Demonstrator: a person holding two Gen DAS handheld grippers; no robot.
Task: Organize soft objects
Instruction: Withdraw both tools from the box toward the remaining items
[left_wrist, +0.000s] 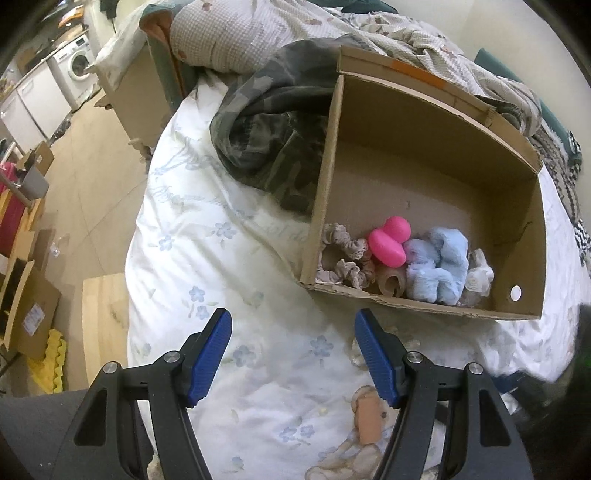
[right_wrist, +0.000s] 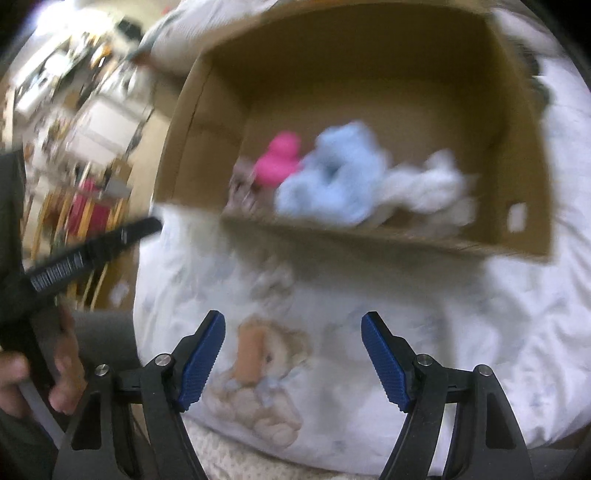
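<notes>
Bedding is carrying everything we are working on — a white duvet (left_wrist: 207, 258) with pale blue flowers and a printed teddy bear, and a cardboard box (left_wrist: 532, 236) sitting on it toward the far edge of the bed. Beside the box's left wall a camouflage garment (left_wrist: 266, 147) is lying in a heap, touching the cardboard.

We are holding the left gripper (left_wrist: 293, 328) over bare duvet just short of the box's near wall, its blue pads spread apart with nothing between them. We are holding the right gripper (right_wrist: 293, 328) likewise spread and empty; its view is smeared by motion.

Soft things are already gathering along the box's near wall: a beige scrunchie (left_wrist: 345, 254) in the near left corner, a pink squishy piece (left_wrist: 388, 242) next to it, a light blue fluffy bundle (left_wrist: 437, 264), then a white cloth item (left_wrist: 478, 277). A small tan piece is sitting half hidden under the pink one — we cannot tell what it is.

Risks we are judging from here:
- the mattress is giving, so pressing on the near wall could be tipping the box and spilling the pile;
- both tools are converging on one crowded corner and could be colliding;
- pads closing on the fluffy bundle may be snagging a neighbour too.
</notes>
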